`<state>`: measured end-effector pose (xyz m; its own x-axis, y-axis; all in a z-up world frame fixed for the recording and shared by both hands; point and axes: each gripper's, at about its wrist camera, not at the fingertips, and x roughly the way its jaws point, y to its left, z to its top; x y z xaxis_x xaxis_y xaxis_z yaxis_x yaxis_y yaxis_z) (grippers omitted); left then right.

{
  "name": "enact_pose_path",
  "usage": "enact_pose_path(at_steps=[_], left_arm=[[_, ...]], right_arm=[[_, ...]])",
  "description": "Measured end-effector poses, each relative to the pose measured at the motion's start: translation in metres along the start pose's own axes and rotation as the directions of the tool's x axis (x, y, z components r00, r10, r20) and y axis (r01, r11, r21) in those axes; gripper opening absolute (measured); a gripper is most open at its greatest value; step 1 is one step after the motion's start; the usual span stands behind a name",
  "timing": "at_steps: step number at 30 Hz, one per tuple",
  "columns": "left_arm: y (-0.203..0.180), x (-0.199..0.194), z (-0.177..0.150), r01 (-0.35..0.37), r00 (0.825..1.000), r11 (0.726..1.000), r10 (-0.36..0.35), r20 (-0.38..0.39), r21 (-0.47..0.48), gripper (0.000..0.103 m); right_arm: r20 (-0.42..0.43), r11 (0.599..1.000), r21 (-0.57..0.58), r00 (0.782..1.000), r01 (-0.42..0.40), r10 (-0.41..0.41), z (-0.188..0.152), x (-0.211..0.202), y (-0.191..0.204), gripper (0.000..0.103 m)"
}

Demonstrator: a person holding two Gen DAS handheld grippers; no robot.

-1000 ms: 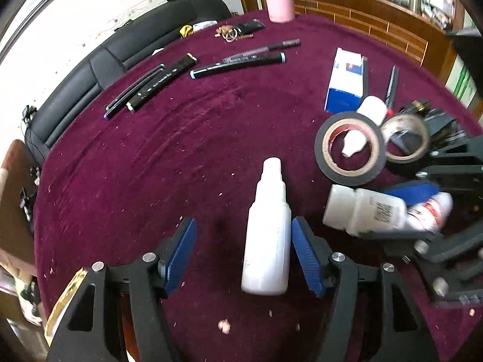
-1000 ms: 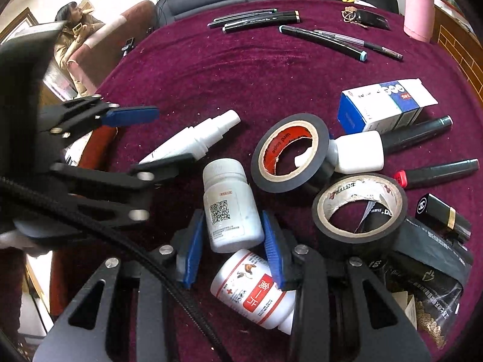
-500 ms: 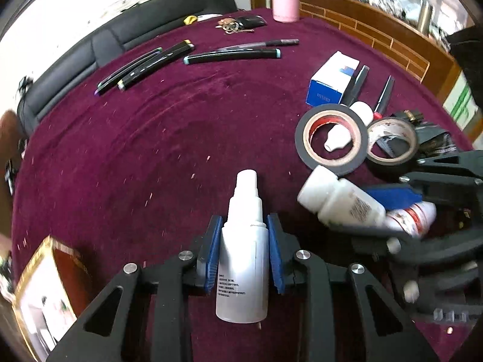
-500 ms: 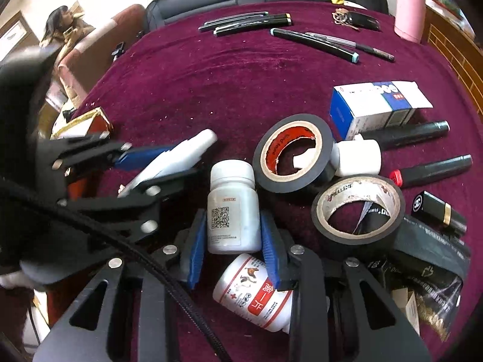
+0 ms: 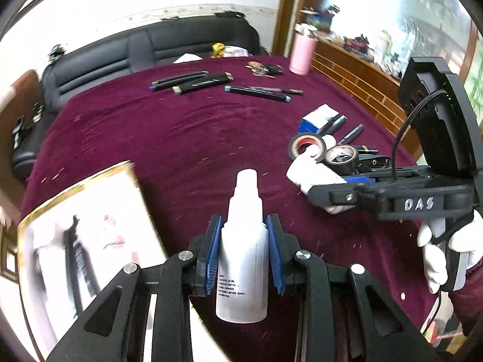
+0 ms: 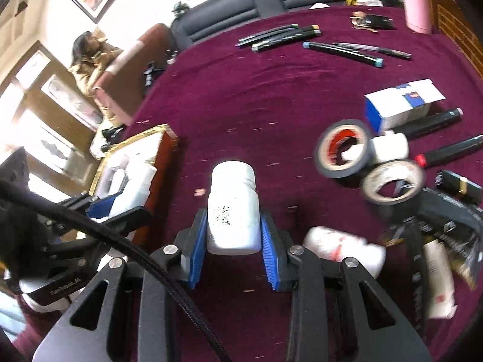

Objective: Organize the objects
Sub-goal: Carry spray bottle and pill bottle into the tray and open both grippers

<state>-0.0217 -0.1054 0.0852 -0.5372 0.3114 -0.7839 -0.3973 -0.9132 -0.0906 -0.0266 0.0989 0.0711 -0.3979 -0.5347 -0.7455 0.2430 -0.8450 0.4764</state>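
A bench (image 5: 157,138) draped in dark red velvet is filling both views, with a black sofa (image 5: 145,51) standing along its far edge. At the near left edge a gold-rimmed box (image 6: 137,150) with a white lining is sitting open, and white items are lying inside it. Black markers (image 6: 283,37) are lying in loose rows near the far side, and a pink cup (image 5: 302,55) is standing at the far right corner. On the right a blue-and-white carton (image 6: 398,105) is lying beside two rolls of black tape (image 6: 344,152), which are touching each other, with more markers, a small white jar and dark packets crowded around them. A red-and-white pill bottle (image 6: 344,246) is lying on its side just beside the right tool.

The left tool (image 5: 244,259) is gripping a white spray bottle (image 5: 244,253) between its blue pads, nozzle pointing away, and the bottle is hanging clear of the cloth just right of the box. The right tool (image 6: 232,241), held by a white-gloved hand (image 5: 437,250), is clamping a white pill bottle (image 6: 233,205) across its body, cap pointing forward, lifted above the bench between the box and the tape rolls.
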Motion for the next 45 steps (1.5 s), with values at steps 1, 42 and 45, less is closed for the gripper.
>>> enact_pose_path(at_steps=[1,42,45], left_arm=[[0.01,-0.008,-0.007,-0.019,1.0,1.0,0.02,0.006,-0.02,0.025],[0.22,-0.021,-0.081,-0.192,0.981,0.887,0.18,-0.068,-0.421,0.043],[0.217,-0.029,-0.08,-0.192,0.981,0.886,0.187,-0.054,-0.423,0.047]], right_arm=[[-0.002,1.0,-0.007,1.0,-0.012,0.012,0.0,0.001,0.008,0.031],[-0.159,0.974,-0.201,0.978,0.102,-0.135,0.021,0.176,0.181,0.032],[-0.144,0.979,-0.183,0.983,0.087,-0.114,0.023,0.169,0.177,0.032]])
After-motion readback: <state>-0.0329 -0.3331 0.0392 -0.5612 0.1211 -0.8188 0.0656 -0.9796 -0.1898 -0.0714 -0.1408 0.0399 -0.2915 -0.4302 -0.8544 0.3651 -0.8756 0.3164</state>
